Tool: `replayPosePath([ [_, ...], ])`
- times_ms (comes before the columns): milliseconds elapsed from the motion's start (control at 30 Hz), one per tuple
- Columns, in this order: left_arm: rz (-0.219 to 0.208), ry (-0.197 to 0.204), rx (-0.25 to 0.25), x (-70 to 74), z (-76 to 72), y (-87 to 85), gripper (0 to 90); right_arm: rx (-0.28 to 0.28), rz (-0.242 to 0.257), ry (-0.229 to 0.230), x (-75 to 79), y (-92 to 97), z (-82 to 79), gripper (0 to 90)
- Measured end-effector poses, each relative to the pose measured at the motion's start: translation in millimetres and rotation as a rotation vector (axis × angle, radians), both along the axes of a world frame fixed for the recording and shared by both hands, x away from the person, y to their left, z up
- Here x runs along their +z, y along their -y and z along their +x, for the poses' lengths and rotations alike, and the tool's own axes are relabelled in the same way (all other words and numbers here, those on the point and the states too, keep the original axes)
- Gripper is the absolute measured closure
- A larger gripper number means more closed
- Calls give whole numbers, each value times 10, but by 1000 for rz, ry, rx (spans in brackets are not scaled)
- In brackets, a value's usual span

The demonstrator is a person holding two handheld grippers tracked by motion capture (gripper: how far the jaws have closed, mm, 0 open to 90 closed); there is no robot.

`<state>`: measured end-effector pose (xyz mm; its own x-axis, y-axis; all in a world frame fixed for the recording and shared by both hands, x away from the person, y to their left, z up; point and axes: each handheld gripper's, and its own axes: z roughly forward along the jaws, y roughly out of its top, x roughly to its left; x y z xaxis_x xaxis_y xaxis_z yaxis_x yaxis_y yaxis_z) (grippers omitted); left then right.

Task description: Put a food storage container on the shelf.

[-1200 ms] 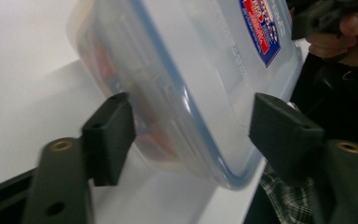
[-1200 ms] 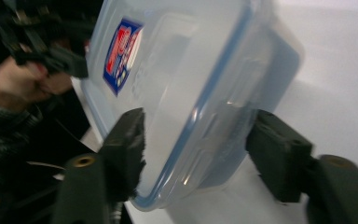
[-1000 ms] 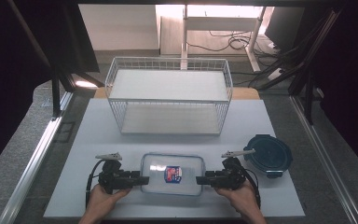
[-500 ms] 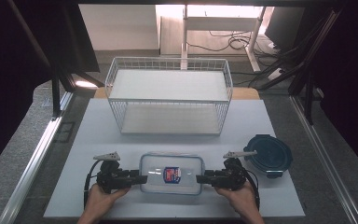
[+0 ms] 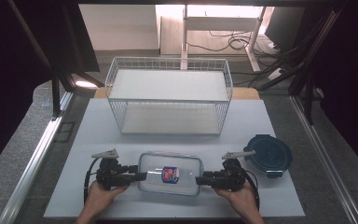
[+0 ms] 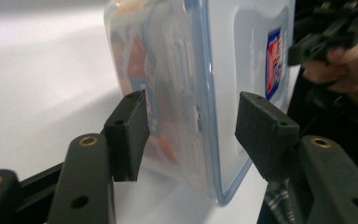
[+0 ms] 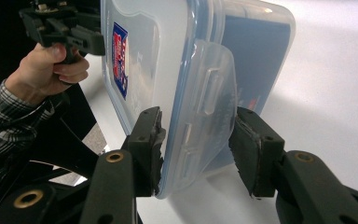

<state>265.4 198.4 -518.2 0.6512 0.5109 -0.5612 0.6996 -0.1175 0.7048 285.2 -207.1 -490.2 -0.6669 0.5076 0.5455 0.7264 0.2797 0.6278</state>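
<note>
High view: white table [image 5: 98,135], a white wire basket [image 5: 169,95] at the far middle. A clear plastic container [image 5: 170,173] with a clear lid and a red-blue label sits at the near middle of the table. A dark blue round lid [image 5: 268,155] lies to the container's right, near the right gripper and apart from the container. Left gripper [image 5: 140,176] in the person's left hand [image 5: 98,196] points at the container's left end. Right gripper [image 5: 201,179] in the right hand [image 5: 240,196] points at its right end. Both jaw tips reach the container's short ends; contact can't be judged from here.

Left gripper view: left gripper [image 6: 191,135] has its jaws spread, one on each side of the container's [image 6: 205,84] end and its side latch flap. Gaps are visible between both pads and the plastic, so nothing is clamped. The other hand with its gripper sits at the top right, at the container's far end. Orange contents show blurred through the wall.

Right gripper view: right gripper [image 7: 198,149] straddles the container's [image 7: 168,70] end, with the latch flap [image 7: 209,112] raised between the jaws. The left pad touches the lid rim, the right pad lies close to the flap; a firm grip can't be told. The left hand [image 7: 46,74], in a plaid sleeve, holds its gripper at the far end.
</note>
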Motion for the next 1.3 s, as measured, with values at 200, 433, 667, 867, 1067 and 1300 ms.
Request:
replayPosePath([
  [200,-19,-54,-2,15,-17,-27,519,-18,12,-7,-13,-8,-1,528],
  [433,-37,-107,11,1,-87,-68,558,-80,29,-58,-123,-66,-7,496],
  [667,-37,-81,20,-2,-95,-20,562,-82,51,-50,-79,-1,51,518],
  [867,-51,-78,37,-19,-91,-5,553,-65,59,-25,-58,29,28,535],
  [1067,-53,-67,25,-21,-68,20,559,-16,-2,-1,-105,35,60,501],
  [1300,-26,-48,9,-2,-94,37,564,2,41,17,-120,57,169,446],
])
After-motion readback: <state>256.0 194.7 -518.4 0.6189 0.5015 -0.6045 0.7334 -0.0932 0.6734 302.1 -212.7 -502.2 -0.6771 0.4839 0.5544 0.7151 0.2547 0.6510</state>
